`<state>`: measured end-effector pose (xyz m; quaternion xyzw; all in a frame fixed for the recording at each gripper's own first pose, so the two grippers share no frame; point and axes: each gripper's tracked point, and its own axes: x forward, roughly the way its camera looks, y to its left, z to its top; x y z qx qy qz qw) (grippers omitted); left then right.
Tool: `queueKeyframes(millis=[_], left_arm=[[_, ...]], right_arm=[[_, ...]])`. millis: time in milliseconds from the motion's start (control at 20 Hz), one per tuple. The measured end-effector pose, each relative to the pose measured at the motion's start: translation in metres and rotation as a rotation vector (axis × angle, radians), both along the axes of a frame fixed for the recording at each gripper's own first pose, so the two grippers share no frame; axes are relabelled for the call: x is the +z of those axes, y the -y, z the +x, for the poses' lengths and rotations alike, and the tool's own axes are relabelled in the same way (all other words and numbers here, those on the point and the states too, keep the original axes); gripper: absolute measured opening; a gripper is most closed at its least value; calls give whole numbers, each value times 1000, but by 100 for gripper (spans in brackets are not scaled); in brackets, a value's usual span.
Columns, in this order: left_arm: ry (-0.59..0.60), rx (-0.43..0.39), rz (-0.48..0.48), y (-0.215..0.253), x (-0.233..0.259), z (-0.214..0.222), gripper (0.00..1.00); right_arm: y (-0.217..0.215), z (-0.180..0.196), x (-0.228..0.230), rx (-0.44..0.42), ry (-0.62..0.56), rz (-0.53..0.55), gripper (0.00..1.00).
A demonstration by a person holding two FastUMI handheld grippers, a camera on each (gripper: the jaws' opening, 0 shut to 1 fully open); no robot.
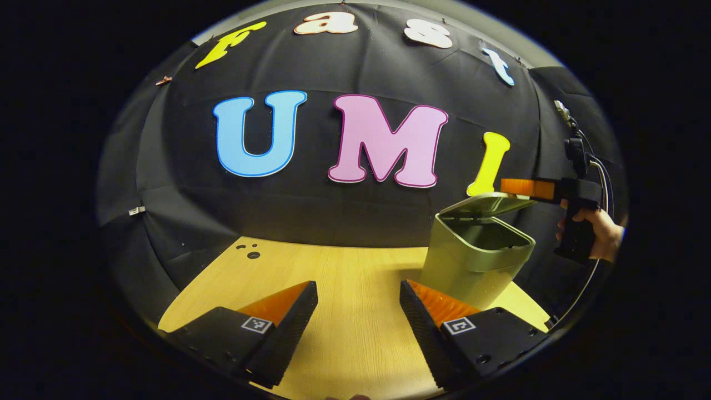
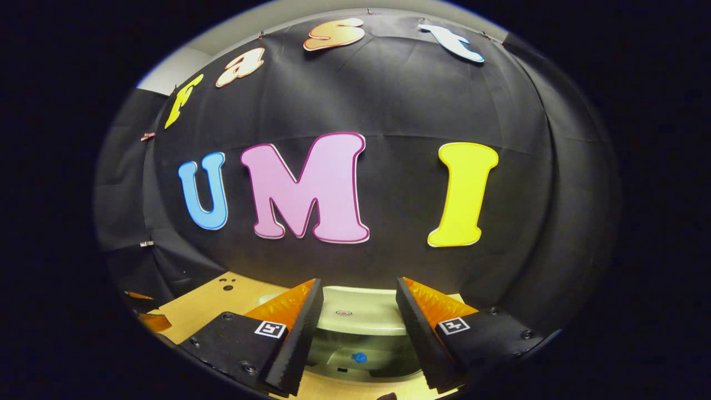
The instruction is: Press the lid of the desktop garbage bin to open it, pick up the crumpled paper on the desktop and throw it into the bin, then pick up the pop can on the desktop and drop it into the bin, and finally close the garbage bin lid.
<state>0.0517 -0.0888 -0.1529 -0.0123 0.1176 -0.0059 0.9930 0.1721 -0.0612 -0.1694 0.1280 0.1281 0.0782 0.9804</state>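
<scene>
Olive-green plastic desktop bin (image 1: 472,261) stands with lid (image 1: 486,204) raised; right gripper (image 1: 519,188) beside lid, fingers apart; left gripper (image 1: 358,316) near bin, fingers apart

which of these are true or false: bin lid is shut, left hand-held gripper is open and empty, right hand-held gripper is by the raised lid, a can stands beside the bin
1. The bin lid is shut. False: it is raised and the inside shows.
2. The left hand-held gripper is open, holding nothing. True.
3. The right hand-held gripper, held in a hand, is up by the raised lid. True.
4. A can stands on the table beside the bin. False: none stands there.
</scene>
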Motion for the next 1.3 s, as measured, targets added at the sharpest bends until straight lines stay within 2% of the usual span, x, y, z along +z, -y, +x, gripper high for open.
queueKeyframes(millis=[200,250,300,600,850,1050,1300], left_arm=[[-3,2,-3,0,-1,-4,96],[-7,1,-3,0,-1,-5,99],[-9,1,-2,0,-3,-5,96],[-13,8,2,-1,-3,-8,96],[-14,16,4,-1,-3,-6,96],[-10,20,10,-1,-1,-4,96],[-1,20,11,0,3,-5,96]], right_arm=[[-12,-13,-28,33,-50,-30,84],[-15,-15,-34,38,-59,-34,84],[-18,-17,-40,43,-69,-37,84],[-27,-29,-67,62,-123,-38,84],[-26,-30,-68,26,-82,-2,84],[-28,-31,-73,37,-72,-44,86],[-25,-32,-69,10,-33,20,86]])
